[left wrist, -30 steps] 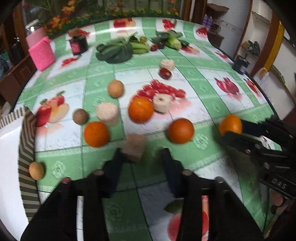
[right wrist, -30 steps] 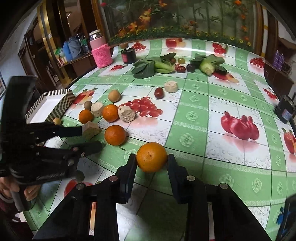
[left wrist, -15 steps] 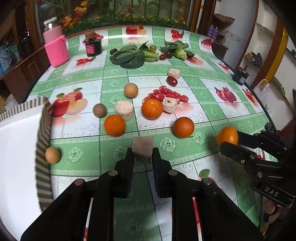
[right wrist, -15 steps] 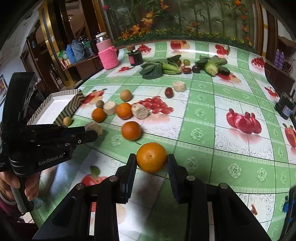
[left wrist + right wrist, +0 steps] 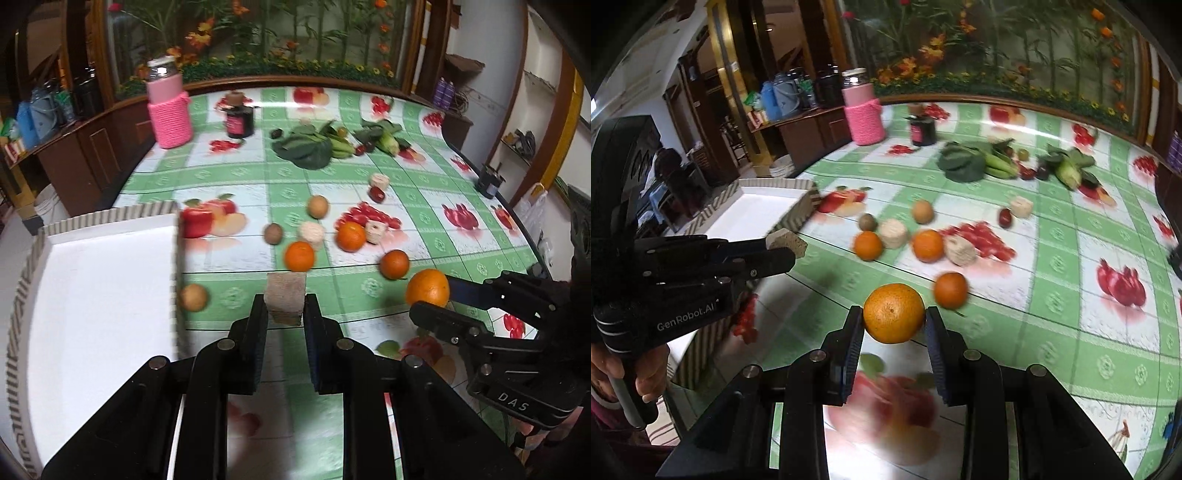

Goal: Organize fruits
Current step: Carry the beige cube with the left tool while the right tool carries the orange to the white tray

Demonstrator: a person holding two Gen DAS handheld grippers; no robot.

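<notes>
My left gripper (image 5: 285, 308) is shut on a brownish cut chunk (image 5: 286, 297), lifted off the table just right of the white tray (image 5: 103, 280). In the right wrist view the same chunk (image 5: 786, 242) shows between the left gripper's fingers. My right gripper (image 5: 894, 319) is shut on a large orange (image 5: 894, 313), also held above the table; the left wrist view shows that orange (image 5: 427, 288) at right. Three smaller oranges (image 5: 300, 255) (image 5: 351, 236) (image 5: 394, 264), pale cut pieces (image 5: 312, 232) and small brown fruits (image 5: 194, 297) lie on the fruit-print tablecloth.
The tray has a striped rim (image 5: 176, 266). At the back stand a pink knitted jar (image 5: 169, 110), a dark jar (image 5: 240, 120) and leafy vegetables (image 5: 306, 147). A small dark object (image 5: 489, 181) sits at the right table edge. A hand (image 5: 646, 376) holds the left gripper's handle.
The left gripper closed on the brownish chunk and lifted it toward the tray. The right gripper rose and moved left with the large orange still in it.
</notes>
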